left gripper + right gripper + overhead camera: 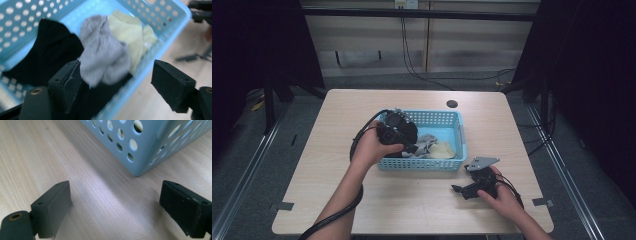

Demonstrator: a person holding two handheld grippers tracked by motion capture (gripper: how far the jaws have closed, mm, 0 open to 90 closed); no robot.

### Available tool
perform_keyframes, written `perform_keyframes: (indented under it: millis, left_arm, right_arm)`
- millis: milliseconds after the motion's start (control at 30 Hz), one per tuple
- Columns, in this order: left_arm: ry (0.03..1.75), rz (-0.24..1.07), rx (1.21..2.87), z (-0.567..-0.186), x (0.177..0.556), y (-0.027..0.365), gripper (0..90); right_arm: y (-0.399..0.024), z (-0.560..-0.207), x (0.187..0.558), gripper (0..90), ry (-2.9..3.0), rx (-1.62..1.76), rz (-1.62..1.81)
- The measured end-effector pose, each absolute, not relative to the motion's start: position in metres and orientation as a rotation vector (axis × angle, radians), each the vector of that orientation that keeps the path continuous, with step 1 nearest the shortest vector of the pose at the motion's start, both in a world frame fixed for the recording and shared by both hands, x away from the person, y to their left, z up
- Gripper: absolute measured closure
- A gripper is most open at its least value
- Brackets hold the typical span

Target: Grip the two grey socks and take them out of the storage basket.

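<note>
Bare forearms are seen, each hand carrying a black two-jaw gripper (412,148) with thick black cable; a grey three-cornered plate tops the right gripper (456,189).

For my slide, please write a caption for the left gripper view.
Open left gripper above grey cloth in blue basket.

The basket (452,142) is light blue plastic, its walls patterned with rows of round holes. Inside it lie a black cloth (53,53), a heather-grey cloth (103,58) and a pale yellow cloth (128,31). The desk (362,200) is light wood with a fine grain and a dark round grommet (452,104) near its far edge. Both grippers' jaws are matte black.
</note>
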State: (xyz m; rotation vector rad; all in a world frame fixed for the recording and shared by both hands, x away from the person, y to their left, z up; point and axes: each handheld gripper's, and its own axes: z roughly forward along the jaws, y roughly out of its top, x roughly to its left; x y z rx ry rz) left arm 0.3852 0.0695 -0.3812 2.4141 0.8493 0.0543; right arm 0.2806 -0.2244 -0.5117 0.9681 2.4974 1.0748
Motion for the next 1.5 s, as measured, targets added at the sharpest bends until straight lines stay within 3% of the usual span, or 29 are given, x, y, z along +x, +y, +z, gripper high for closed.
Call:
perform_keyframes:
  millis: [433, 533, 567, 600, 633, 700, 800, 1500]
  left_arm:
    - [1.021, -0.009, 2.375, -0.437, 0.412, 0.035, 26.2]
    - [1.048, -0.045, 2.404, -0.444, 0.414, 0.034, 33.6]
    - [1.046, -0.047, 2.423, -0.446, 0.414, 0.034, 45.8]
    - [1.042, -0.047, 2.429, -0.446, 0.413, 0.034, 45.8]
    - [1.062, -0.049, 2.417, -0.446, 0.413, 0.034, 57.4]
    - [1.069, -0.061, 2.439, -0.444, 0.413, 0.037, 71.6]
    - [1.077, -0.049, 2.450, -0.436, 0.414, 0.040, 78.1]
    - [1.054, 0.032, 2.353, -0.351, 0.413, 0.101, 78.3]
  right_arm:
    - [-0.224, -0.512, 0.281, 10.0, 2.497, 0.967, 1.076]
    - [-0.225, -0.512, 0.280, 10.0, 2.499, 0.966, 1.075]
    - [-0.225, -0.512, 0.280, 9.9, 2.499, 0.966, 1.075]
    - [-0.225, -0.512, 0.280, 9.9, 2.499, 0.966, 1.075]
    - [-0.225, -0.512, 0.280, 9.9, 2.499, 0.966, 1.075]
    - [-0.225, -0.512, 0.281, 9.9, 2.499, 0.964, 1.075]
    - [-0.225, -0.512, 0.280, 9.9, 2.499, 0.965, 1.075]
    - [-0.225, -0.512, 0.281, 9.9, 2.496, 0.964, 1.081]
